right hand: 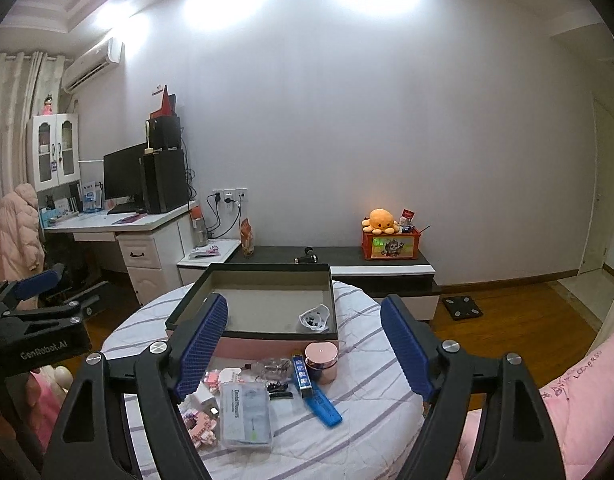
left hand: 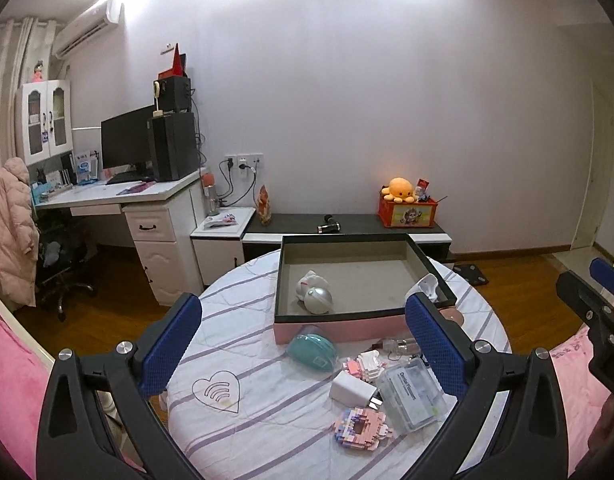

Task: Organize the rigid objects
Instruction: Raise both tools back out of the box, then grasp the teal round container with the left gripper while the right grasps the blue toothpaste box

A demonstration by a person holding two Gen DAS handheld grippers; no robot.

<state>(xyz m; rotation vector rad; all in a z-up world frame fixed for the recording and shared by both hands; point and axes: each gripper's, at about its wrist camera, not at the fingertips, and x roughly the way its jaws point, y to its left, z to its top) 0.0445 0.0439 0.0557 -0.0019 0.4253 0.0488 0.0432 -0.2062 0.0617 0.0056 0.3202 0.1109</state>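
Observation:
A pink box with a black rim (left hand: 335, 314) (right hand: 251, 334) sits on a round striped table. In it lie a silver ball with a white toy (left hand: 316, 294) and a white object (left hand: 427, 285) (right hand: 316, 317). In front of it lie a teal case (left hand: 312, 351), a white charger (left hand: 353, 388), a clear dental floss box (left hand: 413, 394) (right hand: 245, 410), pink brick figures (left hand: 361, 428), a blue bar (right hand: 324, 404) and a rose-gold jar (right hand: 321, 360). My left gripper (left hand: 303, 340) is open above the table. My right gripper (right hand: 305, 344) is open over the items.
A low black-and-white cabinet (left hand: 347, 226) stands behind the table with an orange box and plush (left hand: 407, 204). A white desk (left hand: 119, 200) with a monitor is at the left. A pink bed (right hand: 579, 400) is at the right.

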